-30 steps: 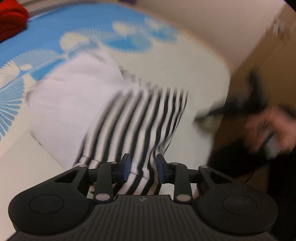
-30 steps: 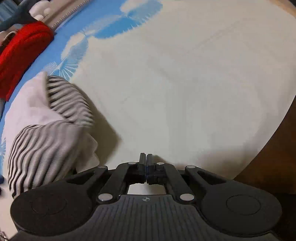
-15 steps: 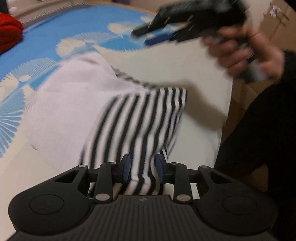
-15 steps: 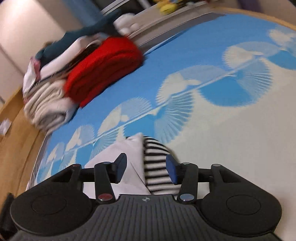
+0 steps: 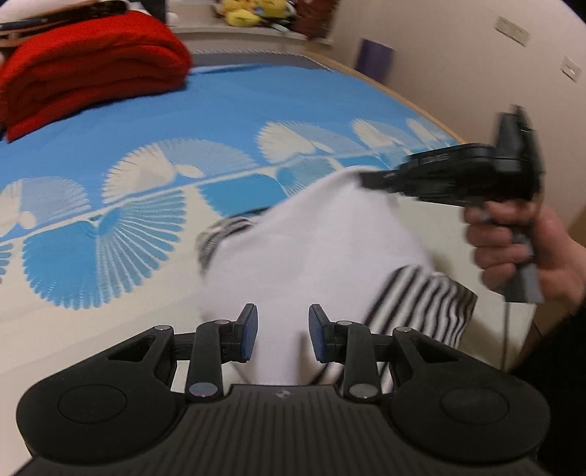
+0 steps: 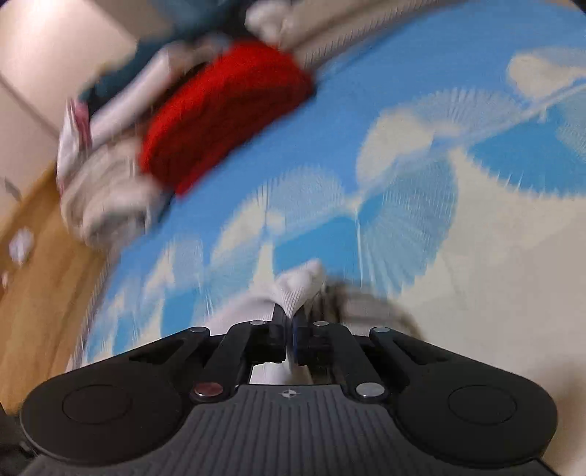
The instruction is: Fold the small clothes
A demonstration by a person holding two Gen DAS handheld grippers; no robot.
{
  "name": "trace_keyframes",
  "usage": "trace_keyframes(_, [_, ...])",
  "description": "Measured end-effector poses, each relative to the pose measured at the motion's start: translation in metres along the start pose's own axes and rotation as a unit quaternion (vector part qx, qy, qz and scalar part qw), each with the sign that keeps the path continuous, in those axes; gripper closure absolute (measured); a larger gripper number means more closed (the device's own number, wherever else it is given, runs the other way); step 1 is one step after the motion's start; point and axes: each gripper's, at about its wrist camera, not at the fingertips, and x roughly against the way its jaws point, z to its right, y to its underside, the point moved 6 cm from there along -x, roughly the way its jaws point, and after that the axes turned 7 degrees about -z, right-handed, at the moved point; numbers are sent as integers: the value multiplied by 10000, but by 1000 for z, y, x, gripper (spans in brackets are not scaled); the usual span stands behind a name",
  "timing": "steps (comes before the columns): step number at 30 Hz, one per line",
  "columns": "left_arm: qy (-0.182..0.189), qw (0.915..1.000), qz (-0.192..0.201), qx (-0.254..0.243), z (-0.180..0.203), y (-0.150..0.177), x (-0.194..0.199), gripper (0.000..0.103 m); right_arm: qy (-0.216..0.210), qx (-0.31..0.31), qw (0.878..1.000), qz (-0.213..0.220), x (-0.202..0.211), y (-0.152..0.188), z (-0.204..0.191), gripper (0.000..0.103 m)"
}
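Right gripper [image 6: 289, 338] just snapped shut on far white corner of garment [image 5: 315, 249], mid-bed on blue sheet [image 5: 146, 121]. Left gripper [image 5: 282, 331] half open, near edge between pads, grip unclear. I'd pull corner toward me slow, keep fabric taut, stripes aligned.

No legible text or labels anywhere

Cream wall [image 5: 457, 55] with two switch plates [image 5: 511, 31]; wooden floor [image 6: 40, 238] — bed sheet [image 5: 219, 110] blue, fan-patterned.
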Motion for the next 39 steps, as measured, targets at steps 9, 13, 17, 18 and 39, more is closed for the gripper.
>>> trace_keyframes(9, [-193, 9995, 155, 198, 7, -12, -13, 70, 1098, -619, 9901, -625, -8, 7, 53, 85])
trace_keyframes(13, [-168, 9992, 203, 308, 8, -14, -17, 70, 808, -215, 9964, -143, 31, 3, 37, 68])
trace_keyframes(17, [-107, 9983, 260, 512, 7, -20, -21, 70, 362, 262, 9968, -666, 43, 19, 31, 47])
trace_keyframes(18, [-104, 9980, 276, 557, 7, -22, -22, 70, 344, 440, 9944, -898, 41, 28, 30, 47])
trace_keyframes(39, [-93, 9961, 465, 746, 8, -45, -49, 70, 506, 1310, 9713, -1918, 102, 93, 57, 101])
